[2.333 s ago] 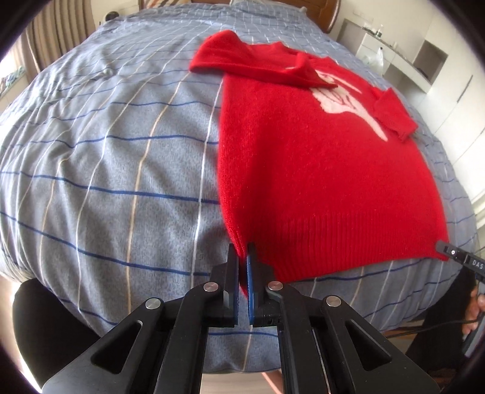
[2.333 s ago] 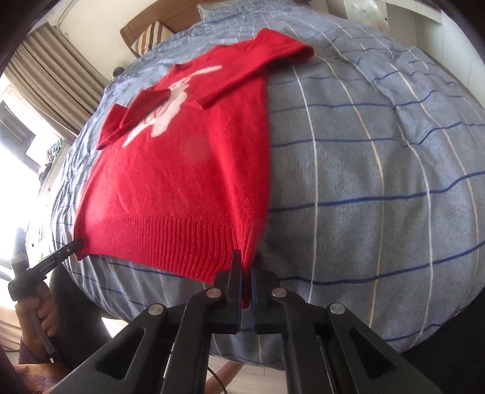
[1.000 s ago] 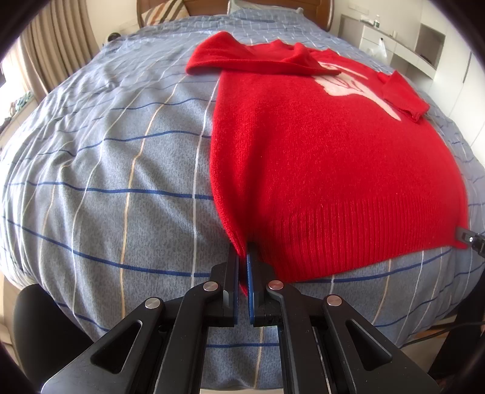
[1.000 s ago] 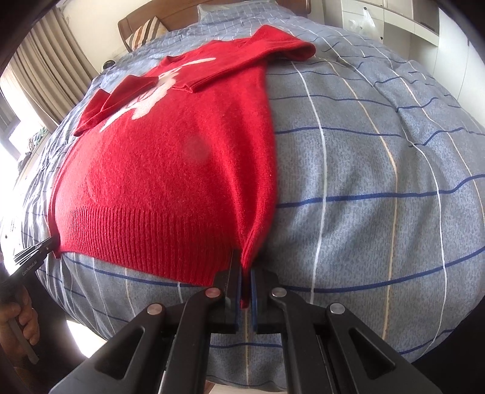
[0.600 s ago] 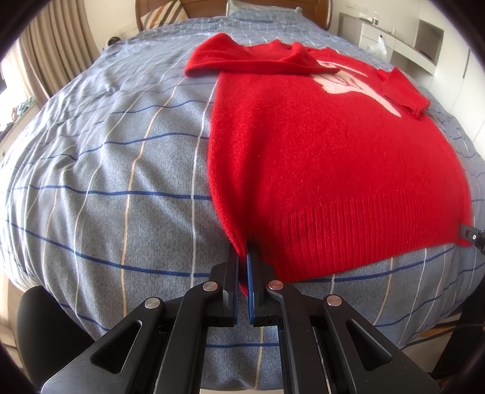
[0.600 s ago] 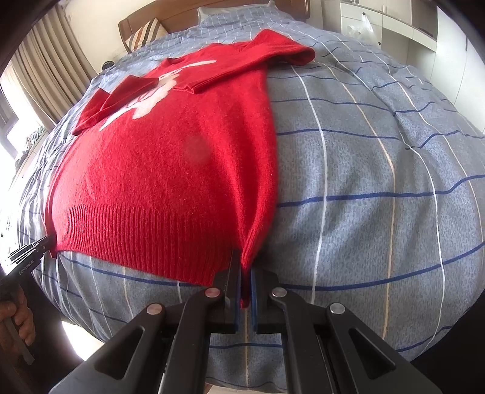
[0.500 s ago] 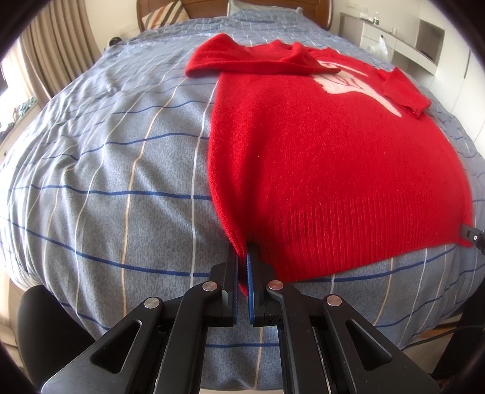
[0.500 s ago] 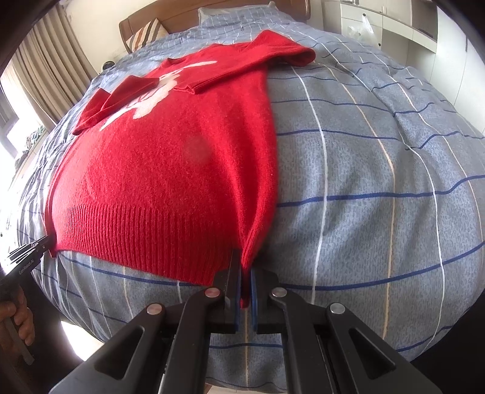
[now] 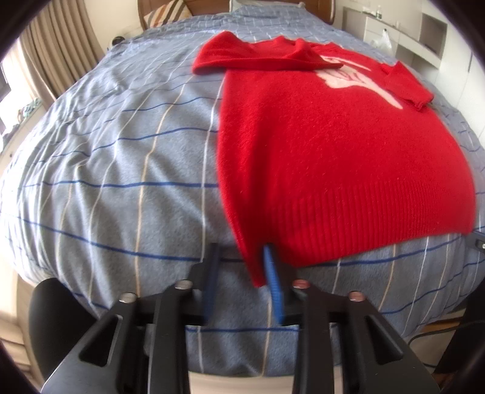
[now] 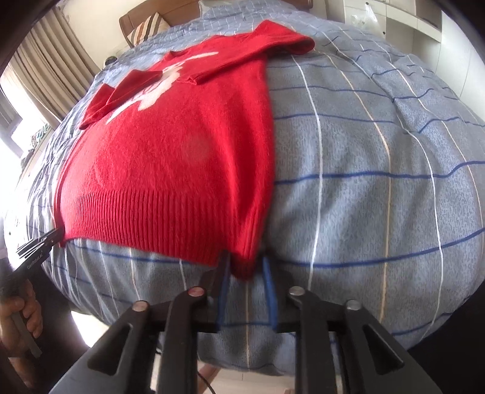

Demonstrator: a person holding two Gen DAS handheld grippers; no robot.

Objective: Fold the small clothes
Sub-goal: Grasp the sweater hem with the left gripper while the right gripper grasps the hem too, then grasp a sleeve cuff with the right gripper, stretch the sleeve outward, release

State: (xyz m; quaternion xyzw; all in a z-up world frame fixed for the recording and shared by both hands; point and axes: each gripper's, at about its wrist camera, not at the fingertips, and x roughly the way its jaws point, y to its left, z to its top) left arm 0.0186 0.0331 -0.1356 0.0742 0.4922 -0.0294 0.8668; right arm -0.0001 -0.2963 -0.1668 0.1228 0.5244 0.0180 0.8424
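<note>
fuzzy, seemingly woollen knit sweater [image 9: 333,145]

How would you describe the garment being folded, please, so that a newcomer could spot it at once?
Start from the bed with the blue-grey checked cover that fills both views. On it lies the red knitted sweater, ribbed hem nearest the cameras, both sleeves folded in across the chest. It is the only garment on the bed, bright red with a pale pink-white motif on its front.

- One red sweater [image 9: 333,145], sleeves folded across it
- One bed cover [image 9: 121,169], blue with stripes
- Two grippers: left gripper [image 9: 241,257], right gripper [image 10: 245,262]
- One striped pillow [image 10: 145,27]
</note>
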